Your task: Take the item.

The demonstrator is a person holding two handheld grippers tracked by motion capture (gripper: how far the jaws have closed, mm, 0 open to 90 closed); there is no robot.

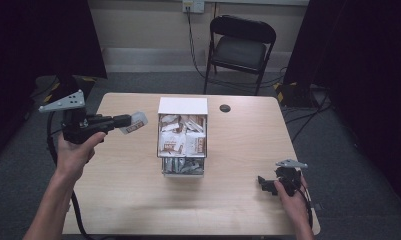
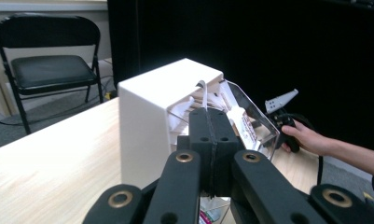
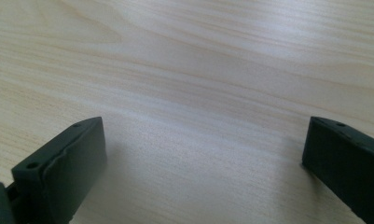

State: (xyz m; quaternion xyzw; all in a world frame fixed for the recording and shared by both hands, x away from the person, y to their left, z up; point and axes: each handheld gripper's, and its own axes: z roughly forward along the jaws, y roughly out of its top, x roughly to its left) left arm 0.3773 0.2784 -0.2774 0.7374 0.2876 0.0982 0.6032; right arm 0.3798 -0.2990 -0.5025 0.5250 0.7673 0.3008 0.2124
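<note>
Pale wood tabletop [image 1: 128,200] fills the middle of the high view, where the left gripper [image 1: 130,121], left of centre, pinches a white-and-brown sachet [image 1: 135,123] just beside the sachet-filled box [image 1: 182,105], while the right gripper [image 1: 264,183] rests at lower right. Looking along the left gripper view, its jaws sit clamped together at centre with the box's clear front [image 2: 257,122] right behind, so a thin hold could let the sachet slip or snag that rim. Over in the right gripper view, its jaws stand wide over bare wood.

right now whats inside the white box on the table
The white box holds a stack of white and brown sachets in its upper clear bin, silvery packets in the lower one. Whatever lies beneath the top layers is covered.
</note>
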